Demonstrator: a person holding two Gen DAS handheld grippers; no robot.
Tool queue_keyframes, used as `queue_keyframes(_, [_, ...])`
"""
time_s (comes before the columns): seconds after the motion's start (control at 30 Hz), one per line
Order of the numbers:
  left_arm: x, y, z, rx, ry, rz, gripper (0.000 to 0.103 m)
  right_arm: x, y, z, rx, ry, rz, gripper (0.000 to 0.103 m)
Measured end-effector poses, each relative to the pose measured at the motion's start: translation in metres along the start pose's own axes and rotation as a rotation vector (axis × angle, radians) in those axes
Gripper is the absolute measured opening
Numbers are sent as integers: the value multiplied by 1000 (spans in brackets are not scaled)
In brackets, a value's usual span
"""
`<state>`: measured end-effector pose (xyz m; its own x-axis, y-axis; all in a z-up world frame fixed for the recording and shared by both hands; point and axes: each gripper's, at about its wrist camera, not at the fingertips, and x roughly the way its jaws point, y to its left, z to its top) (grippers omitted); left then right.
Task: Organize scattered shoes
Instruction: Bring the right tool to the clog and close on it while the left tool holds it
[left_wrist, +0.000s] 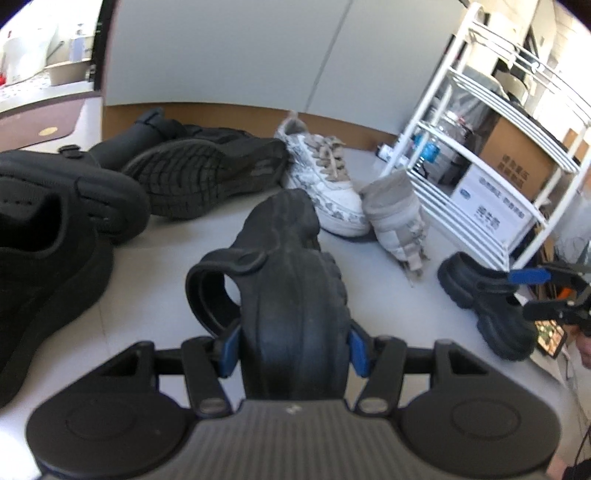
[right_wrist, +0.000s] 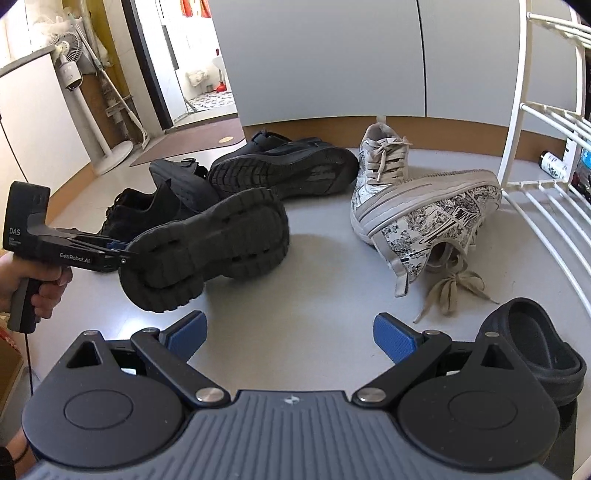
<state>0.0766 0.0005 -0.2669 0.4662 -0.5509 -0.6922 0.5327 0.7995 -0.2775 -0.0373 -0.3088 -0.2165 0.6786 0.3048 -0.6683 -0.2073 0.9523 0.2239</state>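
Two black clogs make the pair in play: one is clamped in the left gripper, the other sits on the floor by the white rack.

Left to right in the left wrist view:
- black sneaker at the left edge, upright, with more black shoes behind it, one of them a tipped black shoe showing its sole
- held clog dead centre, blue pads pressing both sides of the heel end, jaws roughly half open around it, toe pointing away, strap loop hanging off to the left. The right wrist view shows it sole-out and clear of the floor.
- printed white sneaker upright, its mate tipped on its side just beside it
- mate clog upright, near the rack's foot
- right gripper fingers spread wide, nothing between them, hovering over bare floor with the mate clog at its right

Likely step: carry the held clog over to its mate.

How to do it well:
- keep the clamp firm; rubber flexes, and a heel-only grip lets the toe sag
- roll the wrist so the sole faces down before lowering
- swing clear of the tipped sneaker and its loose laces
- set it down just beside the mate, toes matching, then release
- the right gripper could steady the mate or stand the tipped sneaker up
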Motion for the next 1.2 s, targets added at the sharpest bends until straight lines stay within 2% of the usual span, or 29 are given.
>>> queue_keyframes(0.3, [6, -30, -9, 11, 56, -92, 59, 0, -5, -7, 22, 41, -9, 99])
queue_keyframes(0.53, [9, -46, -17, 17, 100, -101, 59, 4, -3, -10, 20, 68, -5, 99])
queue_keyframes(0.73, [22, -60, -34, 14, 169, -118, 59, 10, -1, -11, 36, 131, 37, 99])
queue_keyframes(0.9, [27, -64, -39, 20, 201, -137, 60, 12, 2, -16, 25, 160, 45, 99])
queue_keyframes(1.0, [29, -59, -38, -14, 236, -153, 61, 13, 2, -18, 21, 176, 36, 99])
queue_keyframes(1.13, [25, -57, -35, -58, 256, -176, 76, 12, -1, -16, 31, 182, 29, 99])
queue_keyframes(1.2, [19, -58, -34, -67, 260, -204, 79, 13, -2, -15, 30, 187, 23, 99])
